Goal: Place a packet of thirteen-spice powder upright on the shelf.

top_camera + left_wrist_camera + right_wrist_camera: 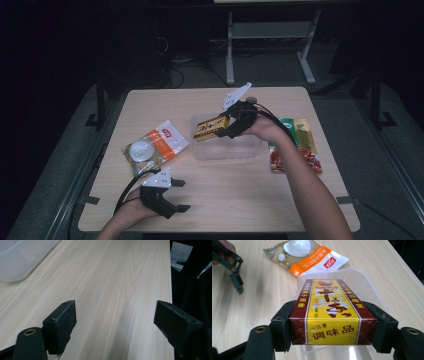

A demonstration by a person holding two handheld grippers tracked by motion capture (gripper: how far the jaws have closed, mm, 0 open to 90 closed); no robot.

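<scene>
My right gripper (227, 127) is shut on a yellow and dark red seasoning box (210, 127), holding it above the clear plastic container (250, 147) at the table's middle. In the right gripper view the box (332, 312) is clamped between the two black jaws, over the container (367, 287). My left gripper (181, 196) rests near the front left of the table with its jaws wide open and nothing between them; the left gripper view has bare wood between its pads (61, 320).
An orange and white snack bag (155, 145) lies left of the container, also seen as the bag (309, 255) in the right gripper view. Green, yellow and red packets (297, 145) lie to the container's right. Table edges are close at front and right.
</scene>
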